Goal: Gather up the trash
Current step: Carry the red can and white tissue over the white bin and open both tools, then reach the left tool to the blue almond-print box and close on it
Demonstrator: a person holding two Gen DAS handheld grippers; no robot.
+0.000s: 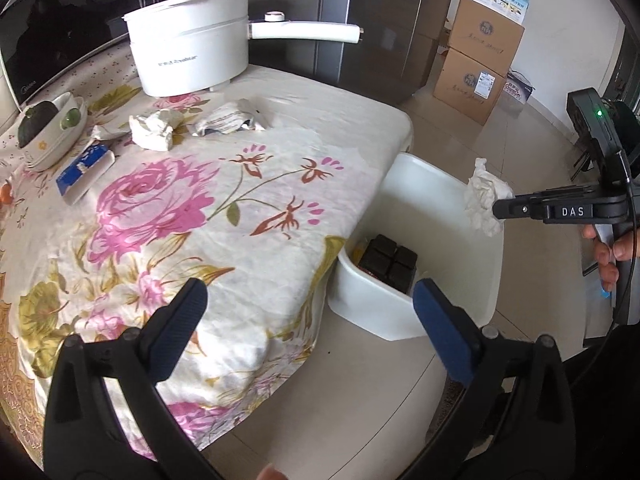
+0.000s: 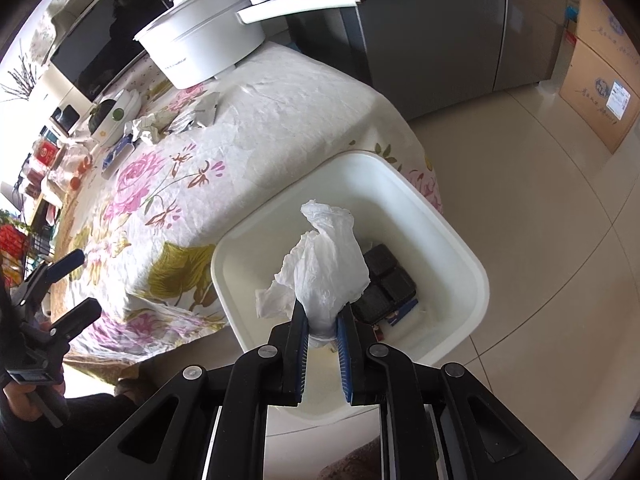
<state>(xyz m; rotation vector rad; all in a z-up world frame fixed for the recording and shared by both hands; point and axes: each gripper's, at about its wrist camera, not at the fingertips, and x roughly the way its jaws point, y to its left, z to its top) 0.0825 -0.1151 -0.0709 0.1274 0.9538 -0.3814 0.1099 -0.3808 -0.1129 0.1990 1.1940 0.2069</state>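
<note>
My right gripper (image 2: 323,312) is shut on a crumpled white tissue (image 2: 326,264) and holds it over the white bin (image 2: 460,248) on the floor beside the table. From the left wrist view the same tissue (image 1: 486,196) hangs at the right gripper (image 1: 498,209) above the bin (image 1: 424,184). A black segmented tray (image 1: 388,260) lies inside the bin. My left gripper (image 1: 308,300) stands open and holds nothing, over the table's near corner. More trash lies on the flowered tablecloth (image 1: 224,216): a crumpled tissue (image 1: 154,128), a foil wrapper (image 1: 230,120) and a blue-and-white packet (image 1: 82,170).
A white electric pot (image 1: 192,40) with a long handle stands at the table's back. A bowl with dark fruit (image 1: 48,128) sits at the left, a microwave (image 1: 48,20) behind it. Stacked cardboard boxes (image 1: 476,60) and a grey fridge (image 1: 380,20) stand beyond on the tiled floor.
</note>
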